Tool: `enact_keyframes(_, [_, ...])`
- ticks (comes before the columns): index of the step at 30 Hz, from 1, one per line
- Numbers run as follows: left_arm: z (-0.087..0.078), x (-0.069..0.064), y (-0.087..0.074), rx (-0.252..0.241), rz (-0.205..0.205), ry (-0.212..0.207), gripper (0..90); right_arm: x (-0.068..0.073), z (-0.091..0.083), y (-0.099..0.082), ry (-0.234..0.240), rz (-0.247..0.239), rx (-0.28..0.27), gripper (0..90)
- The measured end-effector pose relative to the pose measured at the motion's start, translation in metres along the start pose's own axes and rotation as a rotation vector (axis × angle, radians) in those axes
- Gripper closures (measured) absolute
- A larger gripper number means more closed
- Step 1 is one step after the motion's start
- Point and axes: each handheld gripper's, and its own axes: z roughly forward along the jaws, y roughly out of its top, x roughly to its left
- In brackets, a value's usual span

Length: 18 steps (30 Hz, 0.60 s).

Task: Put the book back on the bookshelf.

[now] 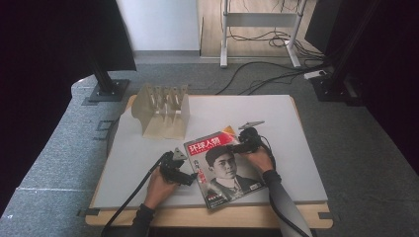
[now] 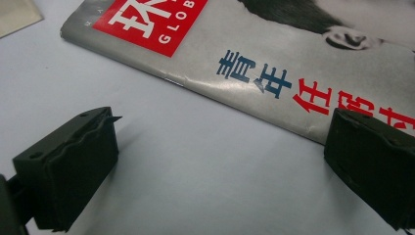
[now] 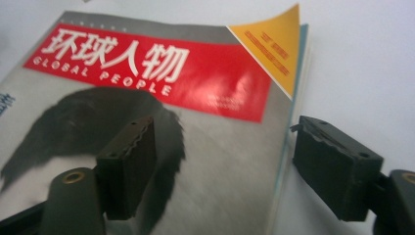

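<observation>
Tongs first: my left gripper [image 1: 190, 178] hangs with its jaws wide apart and empty, one over the bare white tabletop [image 1: 276, 118], the other just over the spine edge of the glossy grey magazine with the red title band and portrait cover [image 1: 225, 165]. My right gripper [image 1: 236, 147] is also spread, straddling the magazine's open-page edge near the top corner, one jaw above the cover, the other outside on the table; neither clamps anything. The magazine lies flat at the near middle of the table, skewed, its lower corner near the front edge. I judge it light, floppy and slick-coated, so it would sag if lifted by one corner; the spine seems the firmest place to pinch, or the fore-edge with all pages caught together. Farther back stands a beige slotted rack [image 1: 163, 111]. Whether the right jaws touch the paper I cannot tell, and the orange corner [image 3: 274, 44] text is too blurred to read.
</observation>
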Motion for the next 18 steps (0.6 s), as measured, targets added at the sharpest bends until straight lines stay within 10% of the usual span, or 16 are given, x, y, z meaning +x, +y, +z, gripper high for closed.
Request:
enact_keyframes(9, [0.0,0.0,0.0,0.001,-0.002,0.002,0.0,-0.003,-0.016,-0.011,0.031,0.089,0.009,37.8])
enact_keyframes(18, [0.0,0.0,0.0,0.001,-0.005,0.005,0.0,0.002,-0.027,-0.009,0.044,0.029,0.06,46.8])
